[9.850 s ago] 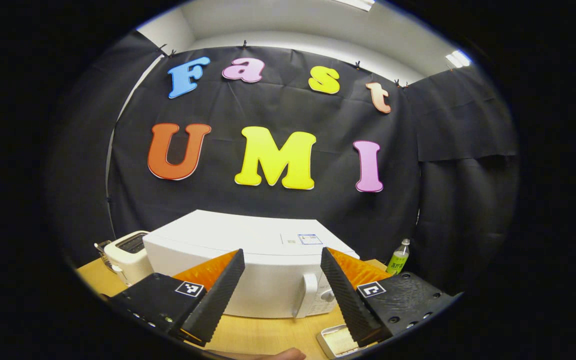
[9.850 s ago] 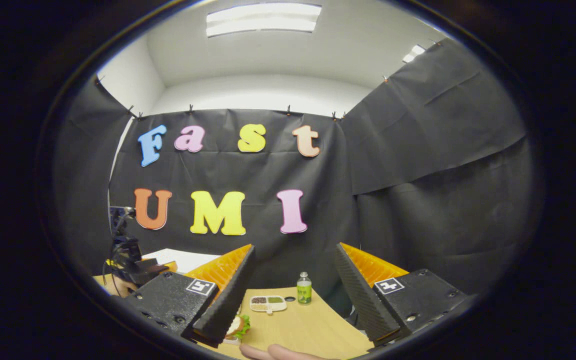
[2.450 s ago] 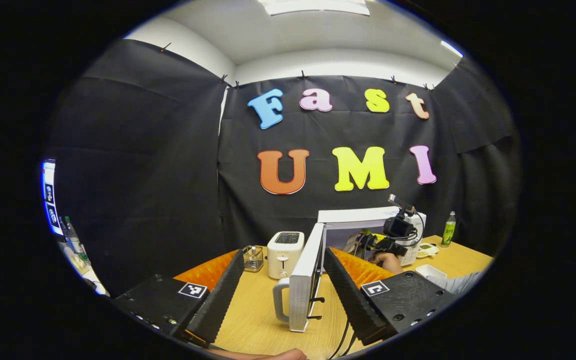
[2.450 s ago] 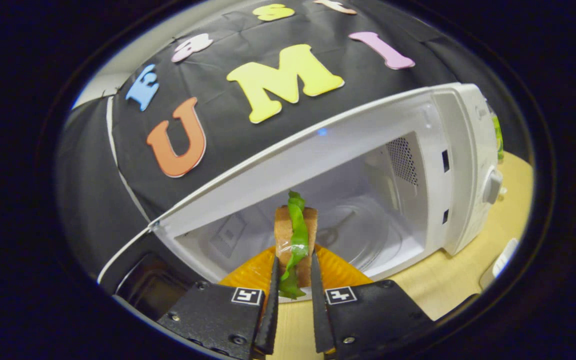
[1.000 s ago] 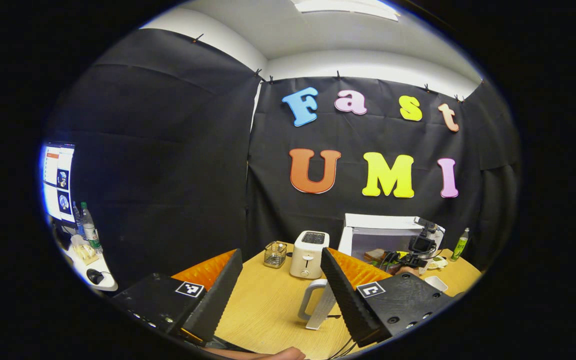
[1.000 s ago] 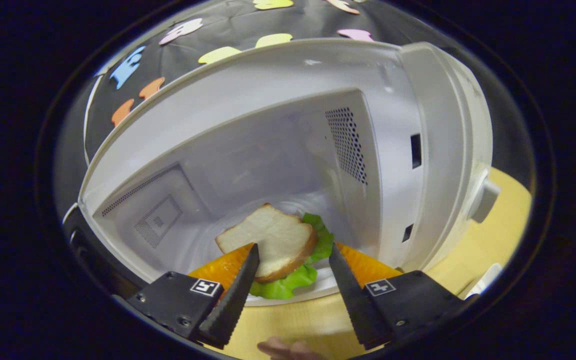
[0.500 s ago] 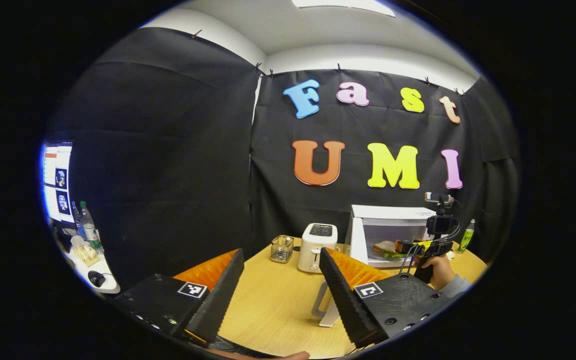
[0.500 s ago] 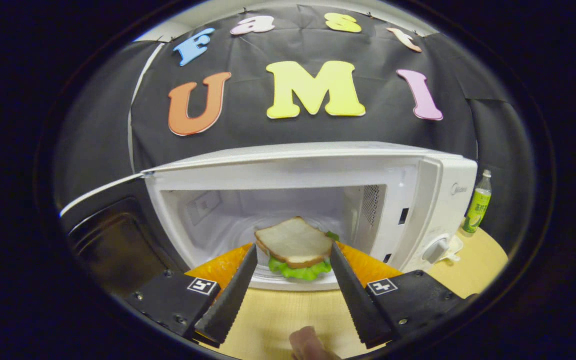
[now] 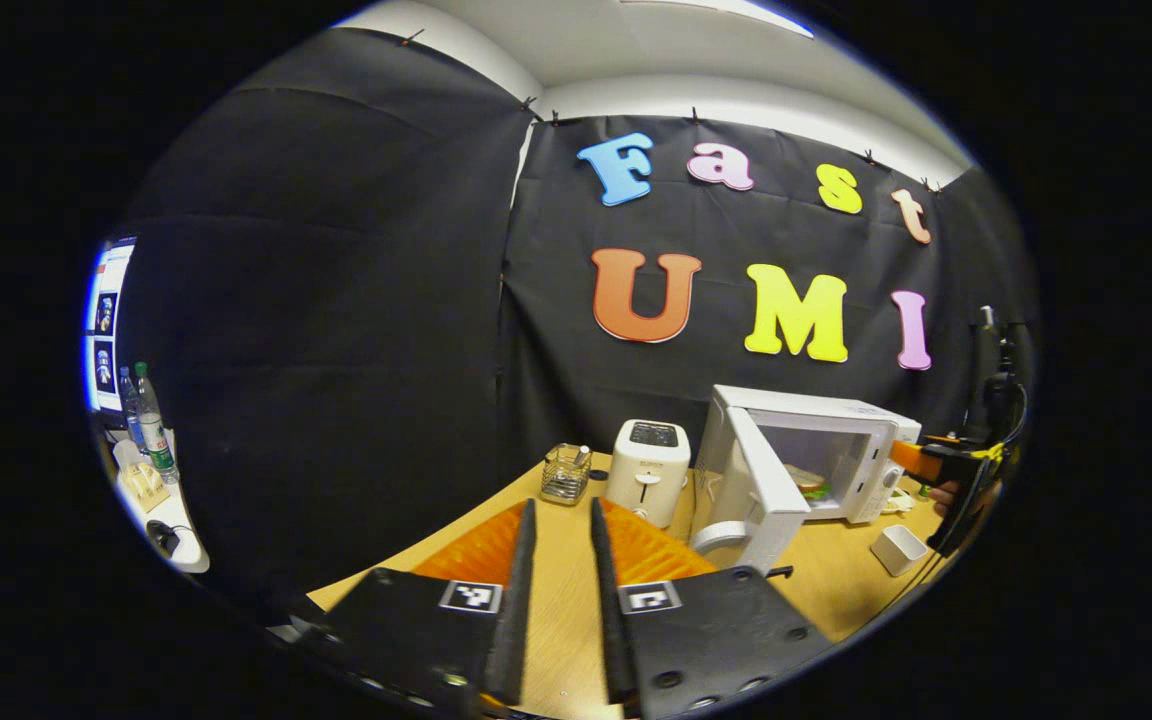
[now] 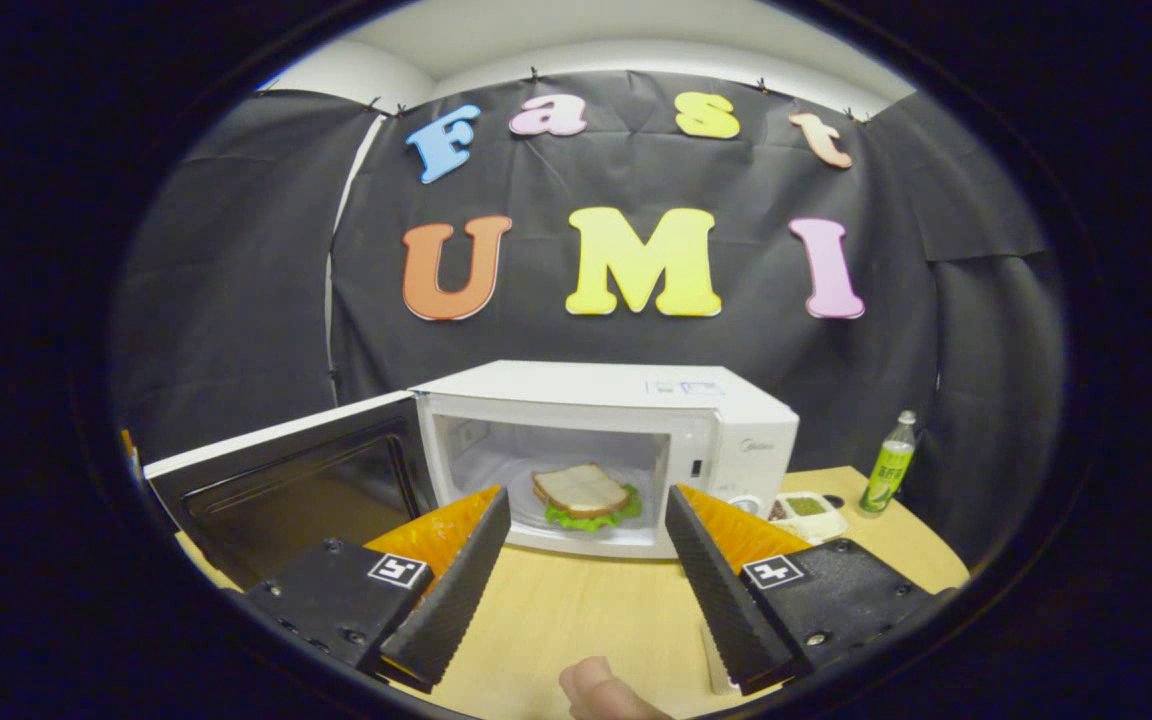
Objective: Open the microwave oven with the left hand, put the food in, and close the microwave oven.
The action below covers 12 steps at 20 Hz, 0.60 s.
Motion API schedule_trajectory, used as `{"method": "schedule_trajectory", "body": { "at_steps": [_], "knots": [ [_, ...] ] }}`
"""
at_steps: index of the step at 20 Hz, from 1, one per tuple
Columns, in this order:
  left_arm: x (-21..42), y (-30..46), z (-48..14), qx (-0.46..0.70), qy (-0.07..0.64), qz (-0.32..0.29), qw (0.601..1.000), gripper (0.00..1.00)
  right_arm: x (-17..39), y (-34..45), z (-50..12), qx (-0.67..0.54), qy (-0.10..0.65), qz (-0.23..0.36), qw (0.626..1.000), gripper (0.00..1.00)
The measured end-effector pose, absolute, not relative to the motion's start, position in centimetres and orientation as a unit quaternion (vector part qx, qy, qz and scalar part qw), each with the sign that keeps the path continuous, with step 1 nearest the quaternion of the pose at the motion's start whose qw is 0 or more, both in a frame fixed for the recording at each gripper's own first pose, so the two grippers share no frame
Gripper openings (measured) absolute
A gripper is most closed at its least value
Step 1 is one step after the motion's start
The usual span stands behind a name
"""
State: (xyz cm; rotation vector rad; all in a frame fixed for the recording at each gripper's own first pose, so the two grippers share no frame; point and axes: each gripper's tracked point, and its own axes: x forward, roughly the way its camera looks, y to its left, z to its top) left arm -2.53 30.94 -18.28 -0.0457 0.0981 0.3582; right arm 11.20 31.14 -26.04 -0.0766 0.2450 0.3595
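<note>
The white microwave (image 10: pixel 636 400) stands on the wooden table with its door (image 10: pixel 286 480) swung wide open to the left. A sandwich (image 10: pixel 581 488) of bread and lettuce lies on the glass plate inside. My right gripper (image 10: pixel 586 494) is open and empty, held back from the oven's mouth. In the left gripper view the microwave (image 9: pixel 816 410) is far off at the right, its door (image 9: pixel 761 490) and handle (image 9: pixel 716 535) pointing toward me. My left gripper (image 9: pixel 561 510) is well short of the door, its fingers drawn close together with nothing between them.
A white toaster (image 9: pixel 648 455) and a wire basket (image 9: pixel 566 472) stand left of the microwave. A small white container (image 9: pixel 898 548) sits in front of it. A green bottle (image 10: pixel 886 462) and a compartment tray (image 10: pixel 806 510) lie to its right. A thumb (image 10: pixel 596 690) shows low down.
My right gripper has let go of the sandwich inside the oven and pulled back, open. My left gripper has drawn farther back and its fingers have closed together.
</note>
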Motion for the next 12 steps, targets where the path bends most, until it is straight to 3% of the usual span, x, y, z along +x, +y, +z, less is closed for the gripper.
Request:
{"method": "schedule_trajectory", "body": {
  "at_steps": [1,3,4,5,6,12],
  "knots": [
    [-1.8,31.0,-18.9,-0.033,0.053,0.169,0.984,0.00,10.1,30.0,-25.2,-0.034,0.113,0.174,0.978,1.00],
    [-1.3,30.7,-20.0,-0.042,0.062,0.148,0.986,0.07,8.3,27.3,-23.5,-0.028,0.097,0.163,0.981,1.00],
    [-2.1,30.1,-20.3,-0.045,0.060,0.133,0.988,0.00,7.6,26.1,-22.7,-0.025,0.089,0.155,0.984,1.00],
    [-0.6,30.5,-21.1,-0.046,0.066,0.124,0.989,0.07,6.7,24.8,-22.3,-0.026,0.089,0.147,0.985,1.00],
    [-0.1,30.7,-21.6,-0.044,0.067,0.118,0.990,0.00,5.9,23.9,-21.8,-0.030,0.088,0.144,0.985,1.00],
    [1.9,27.8,-23.0,0.024,0.045,0.046,0.998,0.00,0.9,19.2,-17.8,-0.018,0.069,0.153,0.986,0.99]
  ]
}}
